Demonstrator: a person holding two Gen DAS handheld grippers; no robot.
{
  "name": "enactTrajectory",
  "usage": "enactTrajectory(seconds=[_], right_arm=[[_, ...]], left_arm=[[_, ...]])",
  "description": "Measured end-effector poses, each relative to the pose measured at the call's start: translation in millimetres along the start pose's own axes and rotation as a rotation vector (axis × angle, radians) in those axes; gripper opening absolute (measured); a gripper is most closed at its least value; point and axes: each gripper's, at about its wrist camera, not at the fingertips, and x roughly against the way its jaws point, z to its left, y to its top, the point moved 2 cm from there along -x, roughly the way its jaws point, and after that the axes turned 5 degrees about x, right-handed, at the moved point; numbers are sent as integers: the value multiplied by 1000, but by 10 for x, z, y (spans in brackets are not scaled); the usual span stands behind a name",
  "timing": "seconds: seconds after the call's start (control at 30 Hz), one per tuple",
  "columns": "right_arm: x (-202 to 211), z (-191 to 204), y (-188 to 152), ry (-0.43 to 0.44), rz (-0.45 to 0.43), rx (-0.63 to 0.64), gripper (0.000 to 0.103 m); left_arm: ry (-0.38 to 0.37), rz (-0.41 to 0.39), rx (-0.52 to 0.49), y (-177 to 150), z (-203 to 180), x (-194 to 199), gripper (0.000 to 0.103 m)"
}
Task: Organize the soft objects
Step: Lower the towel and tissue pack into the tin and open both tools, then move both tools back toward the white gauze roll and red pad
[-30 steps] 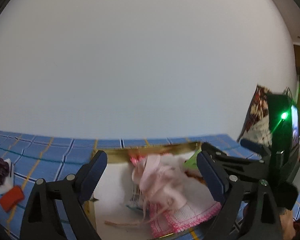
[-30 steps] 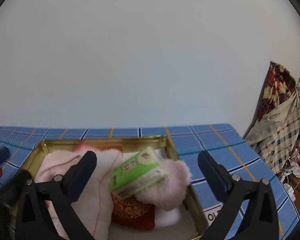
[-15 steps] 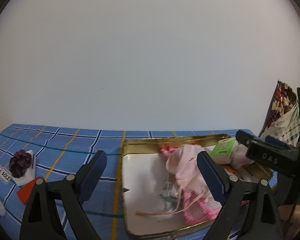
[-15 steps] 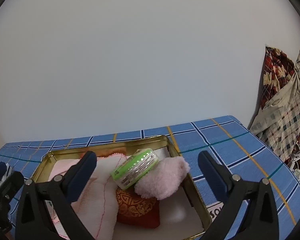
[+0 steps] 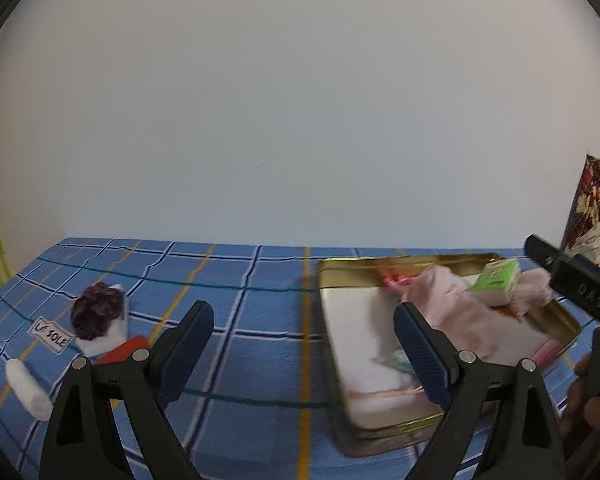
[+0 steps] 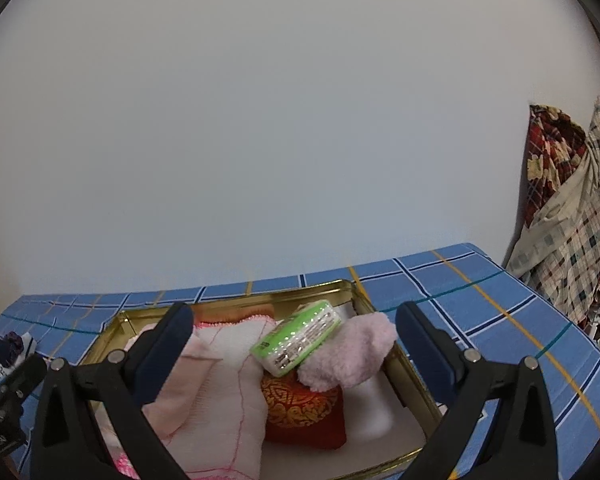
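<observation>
Left wrist view: the left gripper [image 5: 302, 322] is seen with its two dark blue-padded fingers spread wide and nothing between them, held above the blue checked tablecloth [image 5: 236, 292]. To its right, a shallow gold-coloured rectangular metal tin [image 5: 380, 436] is laid on the cloth. Pale pink soft cloths [image 5: 456, 304], a green tissue packet [image 5: 496, 276] and a fluffy pink item [image 5: 536, 286] are piled in the far right part of the tin. On the left of the cloth, well apart from the tin, a dark purple scrunchie [image 5: 96, 314] is seen lying on a white piece of fabric, with a red-orange item [image 5: 120, 352] just in front of it, partly hidden by the gripper. A small white label printed "SOLE" [image 5: 50, 332] and a white roll of soft material [image 5: 28, 390] are found nearer the left edge. Part of the other gripper is visible at the right edge.

Right wrist view: the right gripper [image 6: 294, 334] is likewise held wide apart and empty, pointed over the same tin [image 6: 236, 306]. Inside it, a white cloth with pink stitching [image 6: 228, 392] is laid on the left, a red cushion with a gold pattern [image 6: 300, 408] in the middle, and the green packet [image 6: 296, 338] is rested tilted on the cushion and the fluffy pink item [image 6: 352, 354]. Checked fabrics [image 6: 572, 216] are hung at the right edge.
</observation>
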Motion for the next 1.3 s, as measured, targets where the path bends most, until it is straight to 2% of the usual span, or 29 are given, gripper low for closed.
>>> enactTrajectory(seconds=[0.3, 0.67, 0.9, 1.3], right_arm=[[20, 232, -72, -18, 10, 42, 103], [91, 647, -178, 29, 32, 71, 103], [115, 926, -220, 85, 44, 69, 103], [223, 1670, -315, 185, 19, 169, 103]], left_arm=[[36, -3, 7, -41, 280, 88, 93], [83, 7, 23, -19, 620, 86, 93], [116, 0, 20, -39, 842, 71, 93], [172, 19, 78, -103, 1414, 159, 93]])
